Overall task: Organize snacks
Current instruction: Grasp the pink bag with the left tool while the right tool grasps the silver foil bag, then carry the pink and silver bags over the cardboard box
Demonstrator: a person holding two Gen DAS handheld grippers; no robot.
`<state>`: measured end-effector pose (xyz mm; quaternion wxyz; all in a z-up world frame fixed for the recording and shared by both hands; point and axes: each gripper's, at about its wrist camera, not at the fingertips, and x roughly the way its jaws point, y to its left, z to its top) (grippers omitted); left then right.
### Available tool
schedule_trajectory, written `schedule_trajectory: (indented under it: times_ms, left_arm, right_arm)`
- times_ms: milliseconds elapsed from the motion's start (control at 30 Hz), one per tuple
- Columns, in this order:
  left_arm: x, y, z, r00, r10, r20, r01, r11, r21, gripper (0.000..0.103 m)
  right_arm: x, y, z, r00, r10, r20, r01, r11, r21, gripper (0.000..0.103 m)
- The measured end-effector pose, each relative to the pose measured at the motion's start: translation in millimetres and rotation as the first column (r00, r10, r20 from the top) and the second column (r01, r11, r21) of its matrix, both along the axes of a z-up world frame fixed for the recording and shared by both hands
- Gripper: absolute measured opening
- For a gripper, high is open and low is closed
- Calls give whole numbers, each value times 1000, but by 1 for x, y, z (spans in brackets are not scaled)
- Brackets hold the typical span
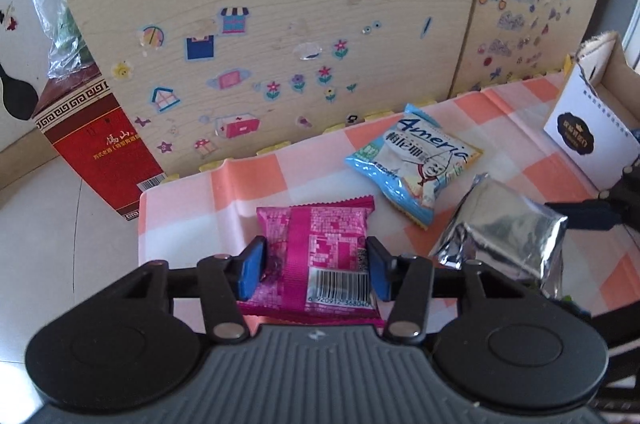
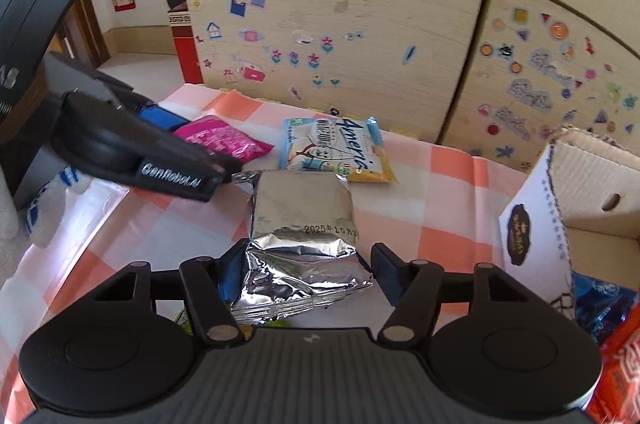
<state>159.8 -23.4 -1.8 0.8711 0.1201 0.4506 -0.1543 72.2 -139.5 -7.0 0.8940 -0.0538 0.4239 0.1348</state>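
The left hand-held gripper (image 1: pixel 316 266) straddles a pink packet (image 1: pixel 316 248): its blue ribbed pads (image 1: pixel 252 266) press against both sides of the crinkled wrapper, grasping it where it lies flat on the tabletop (image 1: pixel 260 176), barcode end nearest the camera. The right hand-held gripper (image 2: pixel 308 274) sits around a silver foil pouch (image 2: pixel 300 224). Its left pad touches the wrinkled foil, but a gap shows at the right pad, so the jaws are released rather than clamped. A glossy blue-and-white bag (image 2: pixel 336 150) lies beyond, near the sticker-covered wooden panel (image 2: pixel 340 36). The cloth is a smooth orange-and-white check. A corrugated cardboard box (image 2: pixel 592 196) stands at the right edge.
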Motion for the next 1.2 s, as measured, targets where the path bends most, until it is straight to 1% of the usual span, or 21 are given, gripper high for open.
schedule_trajectory:
  times_ms: [133,267,500,633,700,800,967,1200]
  left_arm:
    - [-5,8,4,1000,2,5,-2,1000,-6,51]
    - [-10,22,12,1000,26,5,-26,999,-27,51]
    - [-23,43,31,997,72,16,-70,994,-88,51]
    - [-33,47,41,995,96,32,-92,990,-108,51]
    - [-38,49,46,993,112,32,-107,986,-131,51]
    - [-50,48,53,991,127,45,-119,983,-142,51]
    - [-70,40,64,990,118,81,-104,983,-152,51]
    - [-75,27,80,983,107,150,-84,985,-151,51]
  right_arm:
    - [-8,-4,7,999,-31,8,32,999,-3,70]
    - [-19,-6,18,998,-57,36,57,998,-2,70]
    - [-41,-9,41,994,-65,87,65,998,-2,70]
    - [-56,-11,50,993,-60,103,61,998,-7,70]
    - [-62,-11,54,992,-57,110,58,998,-6,70]
    - [-70,-11,63,990,-54,133,55,998,0,70]
    - [-78,-17,79,982,-65,175,63,998,18,70]
    - [-81,-27,93,975,-74,209,69,997,28,70]
